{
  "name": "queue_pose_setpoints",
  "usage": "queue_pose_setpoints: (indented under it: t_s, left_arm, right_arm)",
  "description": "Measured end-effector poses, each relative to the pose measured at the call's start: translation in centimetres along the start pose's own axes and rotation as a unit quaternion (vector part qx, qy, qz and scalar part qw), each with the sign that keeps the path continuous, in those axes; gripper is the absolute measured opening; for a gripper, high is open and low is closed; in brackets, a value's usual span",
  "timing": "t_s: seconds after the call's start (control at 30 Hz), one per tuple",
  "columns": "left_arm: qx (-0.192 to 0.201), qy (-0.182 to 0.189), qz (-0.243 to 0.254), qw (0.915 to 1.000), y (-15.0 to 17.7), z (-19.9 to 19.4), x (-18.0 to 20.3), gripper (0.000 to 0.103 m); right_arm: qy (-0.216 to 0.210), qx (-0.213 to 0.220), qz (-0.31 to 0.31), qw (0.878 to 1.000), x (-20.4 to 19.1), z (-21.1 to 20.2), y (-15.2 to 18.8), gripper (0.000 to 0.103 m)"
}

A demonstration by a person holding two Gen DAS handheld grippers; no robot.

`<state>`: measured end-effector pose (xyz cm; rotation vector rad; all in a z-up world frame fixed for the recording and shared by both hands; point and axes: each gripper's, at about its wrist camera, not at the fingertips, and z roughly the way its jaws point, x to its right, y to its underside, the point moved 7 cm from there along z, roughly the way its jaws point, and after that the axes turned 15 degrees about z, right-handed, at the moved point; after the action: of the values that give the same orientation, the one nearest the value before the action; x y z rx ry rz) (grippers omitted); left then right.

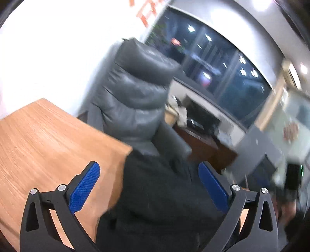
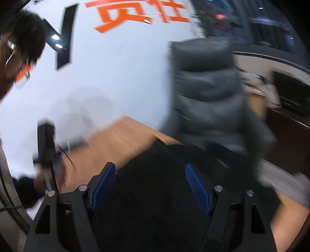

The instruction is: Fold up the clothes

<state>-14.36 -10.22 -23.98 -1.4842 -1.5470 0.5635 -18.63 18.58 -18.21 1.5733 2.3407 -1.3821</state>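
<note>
White wall with large orange lettering backs the scene, and dark window glass reflecting ceiling lights fills the far side in the left wrist view. Both views are smeared with blur, so fine detail is hard to make out. A wooden bench carries a black garment, which lies at the bench's edge nearest a padded grey office chair; its shape, sleeves or folds cannot be told, and its lower part is cut off by the frame. The left hand-held gripper stands wide open above the dark cloth, blue pads well apart, gripping nothing visible. The right hand-held gripper is likewise spread wide over the garment, holding nothing. In the right wrist view a person's head with glasses is cropped at the left edge, and the other hand-held gripper shows below as a blurred dark shape.
</note>
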Motion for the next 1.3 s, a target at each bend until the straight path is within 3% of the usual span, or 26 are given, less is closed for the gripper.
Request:
queue_pose_setpoints:
  t_s: [0.13, 0.2, 0.3, 0.4, 0.47, 0.57, 0.67, 0.7, 0.77, 0.8, 0.93, 1.03, 1.1, 1.17, 1.2, 1.3]
  left_arm:
    - [-0.008, 0.017, -0.029, 0.9994, -1.7, 2.7, 0.0, 0.103]
    - [-0.060, 0.088, -0.029, 0.9939, -0.3, 6.2, 1.5, 0.103]
    - [-0.152, 0.105, 0.001, 0.9827, 4.0, 12.2, 2.9, 0.102]
    - [-0.203, 0.048, 0.073, 0.9753, 8.5, 15.8, 2.4, 0.098]
    - [-0.182, 0.036, 0.134, 0.9734, 9.4, 15.7, 3.0, 0.098]
    - [-0.176, 0.024, 0.183, 0.9669, 10.5, 15.4, 3.5, 0.098]
    - [-0.175, 0.021, 0.213, 0.9611, 10.8, 15.4, 3.7, 0.098]
    - [-0.175, 0.022, 0.217, 0.9601, 10.8, 15.5, 3.8, 0.098]
    - [-0.173, 0.024, 0.222, 0.9593, 10.6, 15.3, 3.7, 0.098]
    - [-0.172, 0.025, 0.224, 0.9589, 10.5, 15.2, 3.7, 0.098]
    - [-0.162, 0.026, 0.224, 0.9607, 10.1, 13.5, 4.2, 0.099]
    - [-0.148, 0.033, 0.207, 0.9666, 10.2, 13.2, 4.0, 0.101]
    - [-0.151, 0.028, 0.221, 0.9631, 10.7, 13.4, 3.9, 0.101]
    - [-0.158, 0.033, 0.220, 0.9621, 9.9, 12.5, 4.0, 0.100]
    - [-0.162, 0.036, 0.219, 0.9616, 9.5, 12.1, 4.0, 0.099]
    - [-0.157, 0.023, 0.189, 0.9691, 7.0, 7.9, 2.2, 0.099]
  right_arm:
    - [0.105, 0.003, 0.017, 0.994, 4.8, -8.4, 4.1, 0.079]
    - [0.132, 0.012, 0.024, 0.991, 6.2, -9.6, 5.3, 0.079]
    - [0.157, 0.025, 0.036, 0.987, 8.0, -10.1, 6.8, 0.079]
    - [0.175, 0.036, 0.049, 0.983, 9.7, -10.0, 8.3, 0.079]
    - [0.155, 0.033, 0.069, 0.985, 10.4, -7.0, 8.8, 0.079]
    - [0.131, 0.026, 0.090, 0.987, 11.4, -2.5, 9.5, 0.077]
    - [0.172, -0.011, 0.075, 0.982, 12.8, 1.2, 11.4, 0.067]
    - [0.188, -0.021, 0.083, 0.978, 13.8, 1.5, 12.1, 0.058]
    - [0.204, -0.020, 0.116, 0.972, 15.7, -0.1, 12.9, 0.055]
    - [0.209, -0.015, 0.125, 0.970, 16.2, -1.0, 13.0, 0.060]
    - [0.210, 0.034, 0.113, 0.971, 14.7, -4.9, 10.8, 0.061]
    - [0.166, 0.016, 0.098, 0.981, 12.2, -2.2, 9.6, 0.066]
    - [0.163, -0.009, 0.115, 0.980, 12.6, 0.2, 10.6, 0.066]
    - [0.175, -0.032, 0.144, 0.974, 13.6, 2.1, 12.2, 0.058]
    - [0.187, -0.024, 0.153, 0.970, 13.8, 0.9, 12.6, 0.046]
    - [0.219, -0.001, 0.171, 0.960, 13.6, -3.9, 13.5, 0.048]
